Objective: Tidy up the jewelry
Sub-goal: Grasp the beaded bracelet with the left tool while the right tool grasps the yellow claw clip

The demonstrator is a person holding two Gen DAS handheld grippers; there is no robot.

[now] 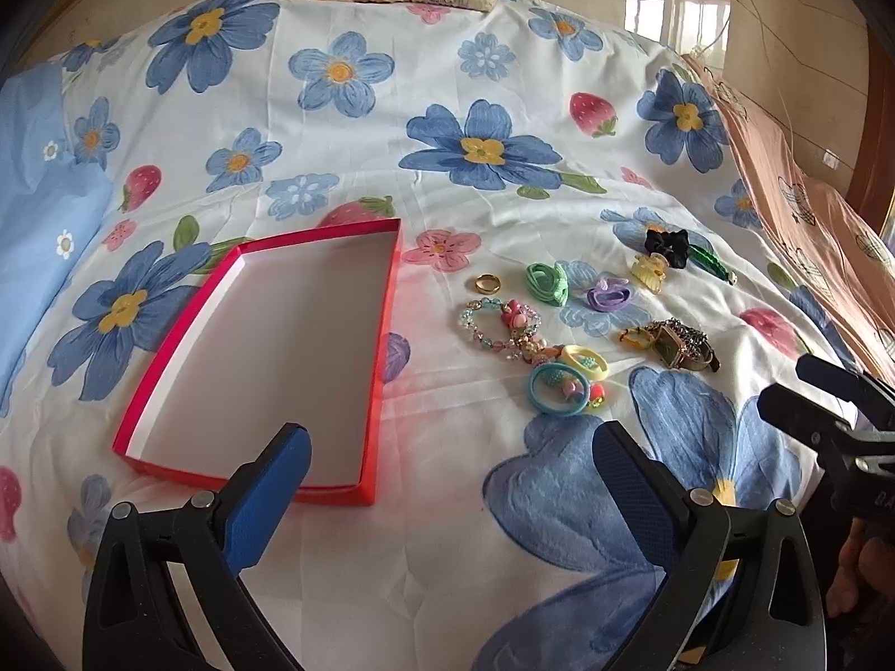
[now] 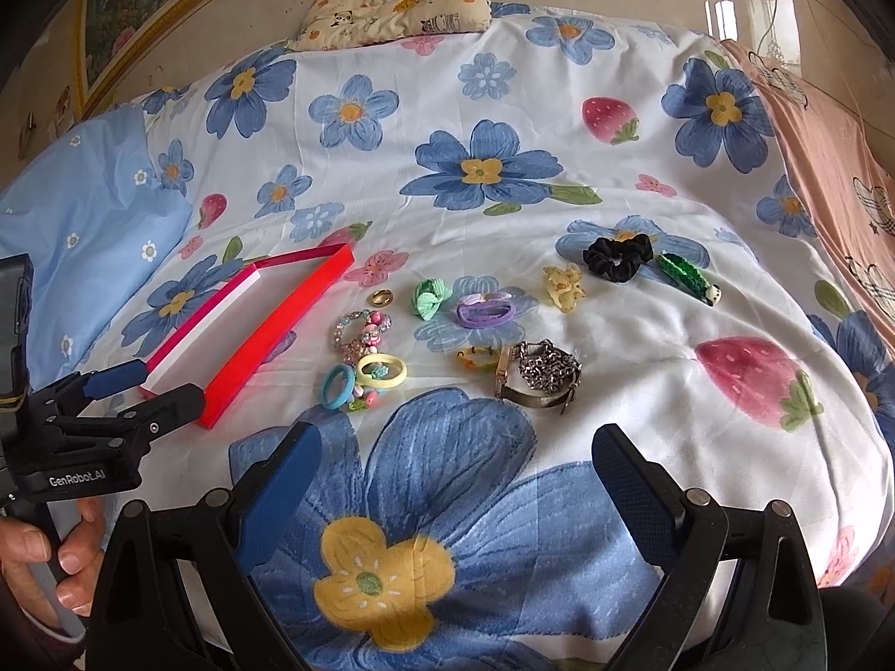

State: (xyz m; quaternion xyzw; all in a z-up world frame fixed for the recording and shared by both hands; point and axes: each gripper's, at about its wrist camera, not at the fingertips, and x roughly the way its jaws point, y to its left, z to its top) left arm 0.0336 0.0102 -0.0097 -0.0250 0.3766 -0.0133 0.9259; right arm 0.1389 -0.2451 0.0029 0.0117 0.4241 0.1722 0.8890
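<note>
Now, the scene by lines:
Left gripper [image 1: 450, 481]: jaws apart, holding nothing, at the near end of the red box [image 1: 386, 346].
Right gripper [image 2: 456, 481]: jaws apart, empty.
Jewelry: watch [image 2: 537, 374] and hair rings [image 2: 380, 369] lie on the floral bedsheet [image 2: 503, 112], just ahead of the right gripper, which is nearer.
Box: empty, left of the jewelry, long axis pointing away.
Writing: "GenRobot.AI" on the left gripper body.

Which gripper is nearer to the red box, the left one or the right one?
Left. The left gripper hovers open at the near edge of the red box. The right gripper is open farther right, before the jewelry.
</note>
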